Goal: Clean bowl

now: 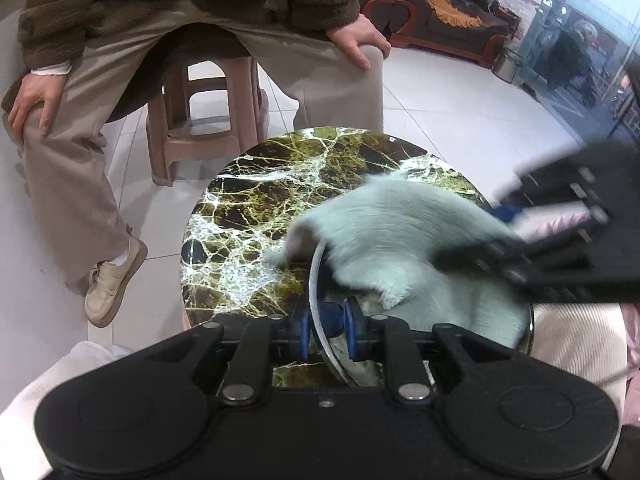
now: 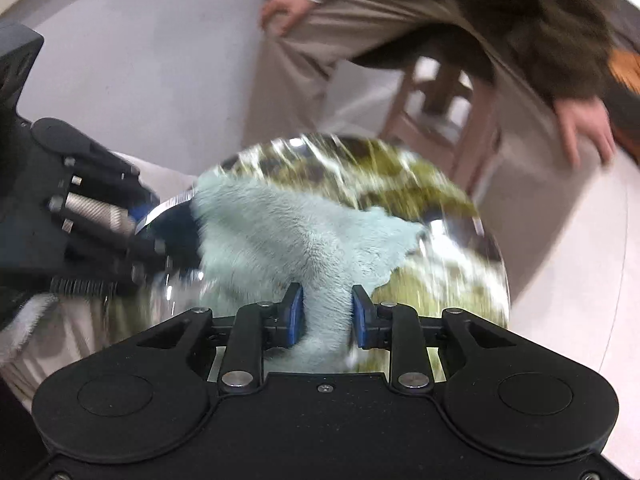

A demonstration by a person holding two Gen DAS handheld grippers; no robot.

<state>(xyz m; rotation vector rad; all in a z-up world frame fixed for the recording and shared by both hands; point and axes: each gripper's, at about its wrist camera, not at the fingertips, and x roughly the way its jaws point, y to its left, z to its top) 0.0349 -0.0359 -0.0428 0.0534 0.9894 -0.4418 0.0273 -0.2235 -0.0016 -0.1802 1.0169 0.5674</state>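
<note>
Left gripper [image 1: 327, 330]: blue pads clamped on the rim of the bowl [image 1: 320, 300], one pad outside the wall, one inside. Bowl glassy or mirror-like, reflecting the marble; seated on the round green-veined marble table [image 1: 256, 200], directly ahead of the left fingers and extending to their right.

Right gripper [image 2: 327, 314]: closed on a bunch of pale mint fluffy cloth [image 2: 288, 232], cloth filling the gap between the blue pads. No earlier frame available for jaw motion. Cloth fanned forward and left of the right fingers, draped over the bowl's far rim and into its interior. Right-wrist view motion-blurred; exact contact with the bowl floor not resolvable.

Beyond the table, opposite both grippers: seated person [image 1: 200, 60] in brown fleece and beige trousers, hands on knees, on a plastic stool [image 1: 204, 120]. White tiled floor [image 1: 460, 112] all round.
</note>
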